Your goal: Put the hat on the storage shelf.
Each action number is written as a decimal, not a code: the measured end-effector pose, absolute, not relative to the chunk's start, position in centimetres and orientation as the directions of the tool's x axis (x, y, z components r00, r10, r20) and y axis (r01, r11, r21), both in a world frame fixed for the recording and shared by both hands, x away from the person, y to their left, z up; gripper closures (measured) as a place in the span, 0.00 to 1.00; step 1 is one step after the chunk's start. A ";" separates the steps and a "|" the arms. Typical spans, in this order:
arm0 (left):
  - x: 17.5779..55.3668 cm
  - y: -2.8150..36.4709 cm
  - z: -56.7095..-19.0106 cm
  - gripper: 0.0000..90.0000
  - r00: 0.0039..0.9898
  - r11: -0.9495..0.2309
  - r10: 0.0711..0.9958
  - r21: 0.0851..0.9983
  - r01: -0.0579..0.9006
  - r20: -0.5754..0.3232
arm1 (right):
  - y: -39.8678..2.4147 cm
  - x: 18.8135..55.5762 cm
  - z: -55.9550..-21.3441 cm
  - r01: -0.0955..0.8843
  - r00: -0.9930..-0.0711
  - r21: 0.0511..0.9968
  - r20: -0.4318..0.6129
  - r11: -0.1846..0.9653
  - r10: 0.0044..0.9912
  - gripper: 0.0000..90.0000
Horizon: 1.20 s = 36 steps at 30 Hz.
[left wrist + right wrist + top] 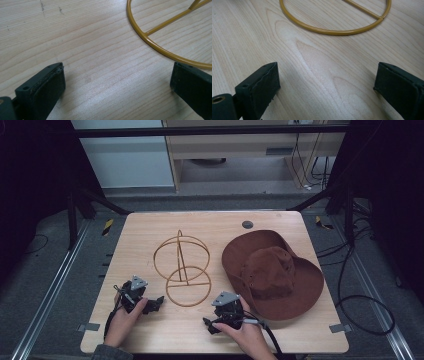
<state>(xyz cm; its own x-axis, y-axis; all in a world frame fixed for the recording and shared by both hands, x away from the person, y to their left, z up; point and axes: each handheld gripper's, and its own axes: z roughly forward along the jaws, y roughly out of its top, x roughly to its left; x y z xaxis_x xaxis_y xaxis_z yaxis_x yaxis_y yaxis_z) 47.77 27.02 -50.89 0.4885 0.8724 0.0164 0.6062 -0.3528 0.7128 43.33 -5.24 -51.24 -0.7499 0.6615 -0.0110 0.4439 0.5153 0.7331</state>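
Left gripper [150,304], near edge of wooden table [150,227]: jaws wide, empty; right gripper [212,324]: jaws wide, empty; gold wire stand [182,267] just beyond, mid-table; brown hat [272,275] beside it, right.

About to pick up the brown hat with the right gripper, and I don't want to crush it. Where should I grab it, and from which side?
Probably take the brown hat by its flat brim on the near left edge, closest to the right gripper. The brim lies thin on the table, so come in low from the side, one jaw sliding under. The domed crown looks too wide and soft to pinch.
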 end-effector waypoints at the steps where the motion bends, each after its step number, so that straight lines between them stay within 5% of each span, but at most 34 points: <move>1: 47.8 27.0 -50.9 0.00 0.488 -0.353 0.872 0.713 0.606 0.016 | -5.2 43.4 -51.2 0.445 -0.750 0.733 -0.009 0.514 0.661 0.07; 11: 47.6 27.0 -50.9 0.00 0.487 -0.353 0.873 0.712 0.607 0.018 | -5.1 43.4 -51.2 0.455 -0.736 0.733 -0.010 0.506 0.677 0.07; 15: 47.5 26.9 -50.9 0.00 0.494 -0.357 0.869 0.713 0.604 0.017 | -5.0 43.1 -51.0 0.460 -0.732 0.729 -0.013 0.507 0.681 0.16; 25: 47.5 26.9 -50.9 0.00 0.502 -0.365 0.865 0.711 0.601 0.019 | -5.1 40.5 -46.3 0.463 -0.755 0.684 -0.029 0.564 0.656 0.17; 36: 47.5 26.8 -50.9 0.00 0.495 -0.357 0.869 0.712 0.604 0.016 | -9.5 41.7 -41.3 0.433 -0.726 0.699 -0.104 0.569 0.680 0.20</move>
<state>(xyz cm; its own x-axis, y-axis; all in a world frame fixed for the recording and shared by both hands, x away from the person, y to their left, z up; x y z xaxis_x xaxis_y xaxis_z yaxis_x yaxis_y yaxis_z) 47.46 26.79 -50.90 0.4949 0.8688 0.0159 0.6041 -0.3572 0.7124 41.75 -9.51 -41.29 -0.7256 0.6802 -0.1042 0.4332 0.5692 0.6988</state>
